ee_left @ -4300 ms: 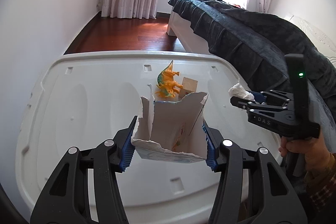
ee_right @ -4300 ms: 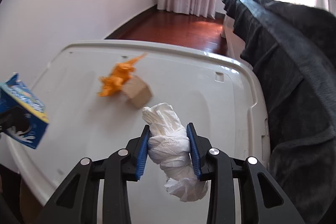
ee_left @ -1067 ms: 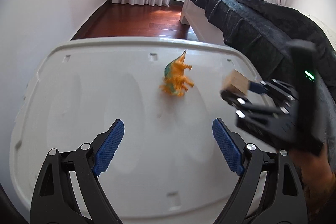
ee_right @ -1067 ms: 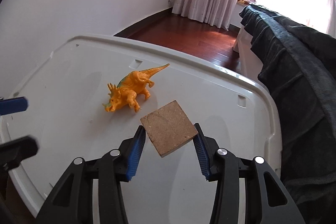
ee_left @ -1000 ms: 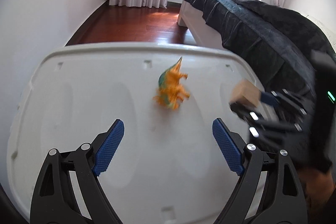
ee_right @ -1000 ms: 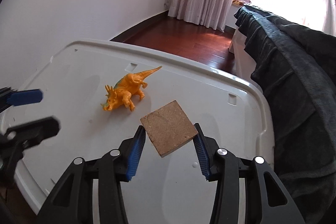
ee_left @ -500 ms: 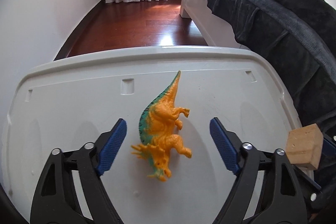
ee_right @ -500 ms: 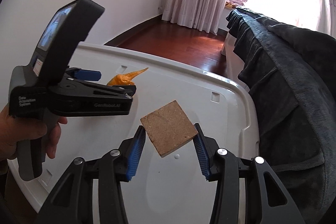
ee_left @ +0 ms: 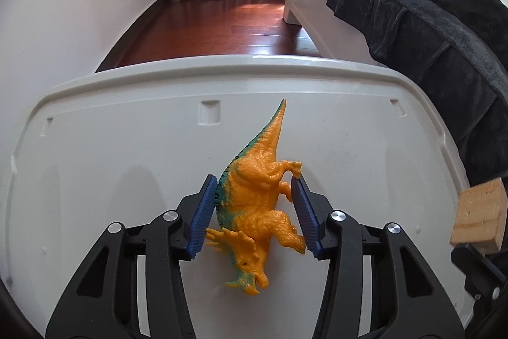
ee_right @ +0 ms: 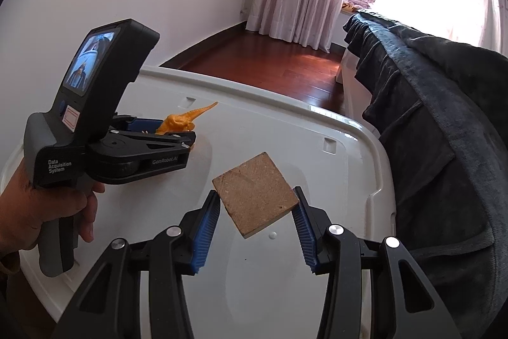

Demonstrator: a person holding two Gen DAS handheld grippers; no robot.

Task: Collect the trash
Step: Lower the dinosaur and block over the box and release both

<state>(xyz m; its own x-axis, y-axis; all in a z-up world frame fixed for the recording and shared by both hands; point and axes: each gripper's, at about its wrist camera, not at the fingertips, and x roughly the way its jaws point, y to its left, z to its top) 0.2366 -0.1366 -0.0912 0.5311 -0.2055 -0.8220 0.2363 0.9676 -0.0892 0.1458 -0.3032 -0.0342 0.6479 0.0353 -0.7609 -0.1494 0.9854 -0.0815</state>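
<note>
Left gripper (ee_left: 254, 215) closing on toy dinosaur (ee_left: 257, 205) lying on white counter (ee_left: 127, 154); pads touching its stiff, light, bumpy torso. Right gripper (ee_right: 255, 223) pinching wood block (ee_right: 255, 199).

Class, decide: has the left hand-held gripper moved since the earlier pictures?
Yes. The left hand-held gripper advanced toward the white lid's far edge; closing, it now straddles the dinosaur.

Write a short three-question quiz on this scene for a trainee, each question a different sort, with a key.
1. True or false: the right gripper holds a wooden block.
2. What lies between the left gripper's fingers? A tissue; B toy dinosaur; C carton.
3. Fill in: the dinosaur lies on a white plastic ___.

Key: 1 true; 2 B; 3 lid.
</note>
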